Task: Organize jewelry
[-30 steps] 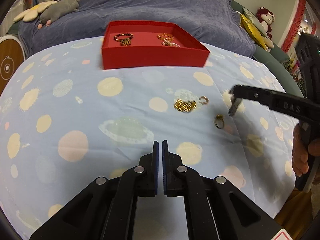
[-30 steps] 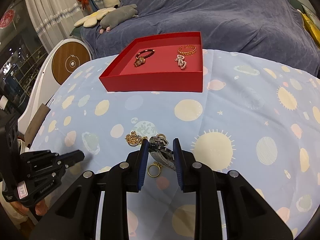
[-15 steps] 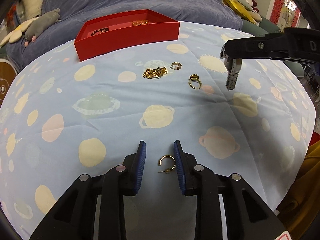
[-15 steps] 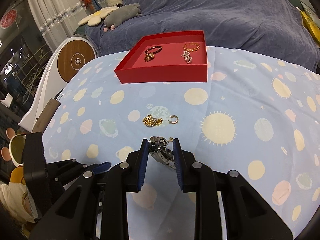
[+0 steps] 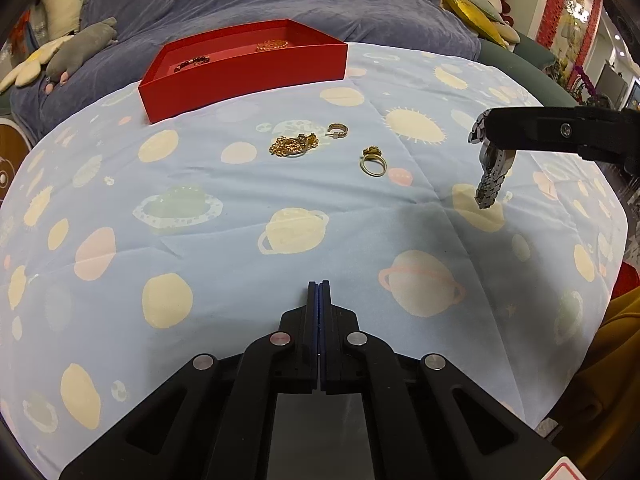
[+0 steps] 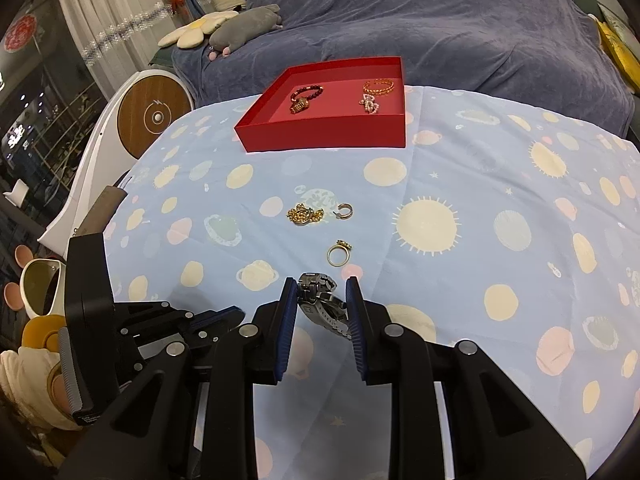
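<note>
Over the planet-print cloth (image 6: 520, 200), right fingers (image 6: 292, 312) clamp the watch (image 6: 320, 300); left fingers (image 5: 319, 300) have just pressed shut.

The box (image 6: 324, 136) sits at the far side of the bedsheet (image 6: 460, 184), with a beaded bracelet (image 6: 306, 94) in its left half and a bangle (image 6: 379, 86) and a pearl piece (image 6: 370, 104) in its right. Nearer, a chain (image 6: 305, 215) lies just left of a hoop earring (image 6: 345, 211); a ring (image 6: 339, 254) lies nearer still. A blanket (image 6: 420, 20) spreads behind the box.
</note>
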Available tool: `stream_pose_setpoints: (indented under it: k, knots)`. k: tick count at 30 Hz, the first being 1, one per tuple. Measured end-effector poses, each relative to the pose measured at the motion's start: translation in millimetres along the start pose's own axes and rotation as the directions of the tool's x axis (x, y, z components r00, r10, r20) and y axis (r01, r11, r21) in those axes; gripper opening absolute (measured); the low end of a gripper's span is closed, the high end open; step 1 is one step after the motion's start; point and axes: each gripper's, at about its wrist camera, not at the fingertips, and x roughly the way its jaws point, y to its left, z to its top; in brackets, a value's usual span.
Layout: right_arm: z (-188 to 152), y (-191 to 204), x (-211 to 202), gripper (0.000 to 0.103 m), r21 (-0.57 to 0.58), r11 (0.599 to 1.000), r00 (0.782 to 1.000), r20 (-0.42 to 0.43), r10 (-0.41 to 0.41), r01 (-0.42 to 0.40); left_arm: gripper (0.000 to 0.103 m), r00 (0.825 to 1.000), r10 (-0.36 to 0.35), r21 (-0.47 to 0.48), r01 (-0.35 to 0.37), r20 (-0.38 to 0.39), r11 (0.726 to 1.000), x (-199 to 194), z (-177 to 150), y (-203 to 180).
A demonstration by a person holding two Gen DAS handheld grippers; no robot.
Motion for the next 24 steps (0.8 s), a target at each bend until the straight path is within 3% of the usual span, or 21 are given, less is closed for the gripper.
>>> stream_pose_setpoints:
  k: [6,13,24]
  knots:
    - [3.5,-7.1,2.4,0.024,0.016,1.0,1.0,0.007,-0.01,0.01,0.0,1.0,0.001,-0.024,0.0,0.024,1.0,-4.5,13.8,3.8]
    - [26.6,-16.9,8.8,0.024,0.054,0.999,0.999,0.037,-0.007,0.005,0.0,0.995,0.025,-0.088,-0.016,0.101,0.996,-16.8,54.7,22.5]
    - [142.4,-26.4,44.3,0.024,0.047,0.999,0.99,0.142,-0.002,-0.005,0.0,0.965,0.124,-0.131,-0.095,0.233,0.987,-14.6,179.0,80.6]
